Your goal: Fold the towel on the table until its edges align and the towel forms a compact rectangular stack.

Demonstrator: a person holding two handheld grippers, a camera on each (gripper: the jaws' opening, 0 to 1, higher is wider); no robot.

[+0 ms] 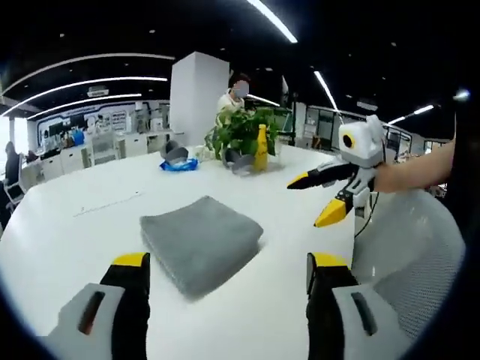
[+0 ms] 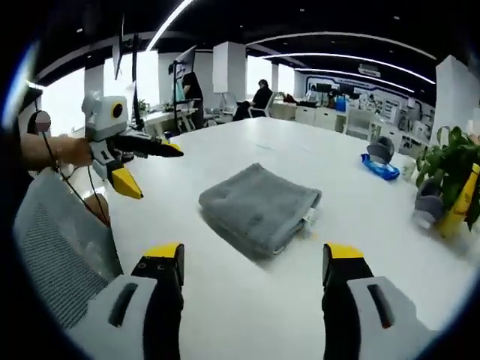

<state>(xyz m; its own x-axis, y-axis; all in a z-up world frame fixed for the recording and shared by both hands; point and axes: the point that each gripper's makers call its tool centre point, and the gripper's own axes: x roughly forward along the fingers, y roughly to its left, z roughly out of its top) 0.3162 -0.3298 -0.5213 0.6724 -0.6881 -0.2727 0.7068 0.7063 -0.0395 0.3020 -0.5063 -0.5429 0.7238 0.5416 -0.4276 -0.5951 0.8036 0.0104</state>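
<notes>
The folded grey towel (image 1: pixel 201 241) lies mid-table (image 1: pixel 67 225), its underside hidden, while the left gripper (image 1: pixel 225 274) and right gripper (image 2: pixel 253 262) hang above, jaws spread wide, grasping nothing.

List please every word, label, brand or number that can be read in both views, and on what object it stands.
None can be read.
The tag on the towel: too small.
The yellow bottle: blurred.
The blue packet: blurred.
The far wall displays: blurred.
</notes>
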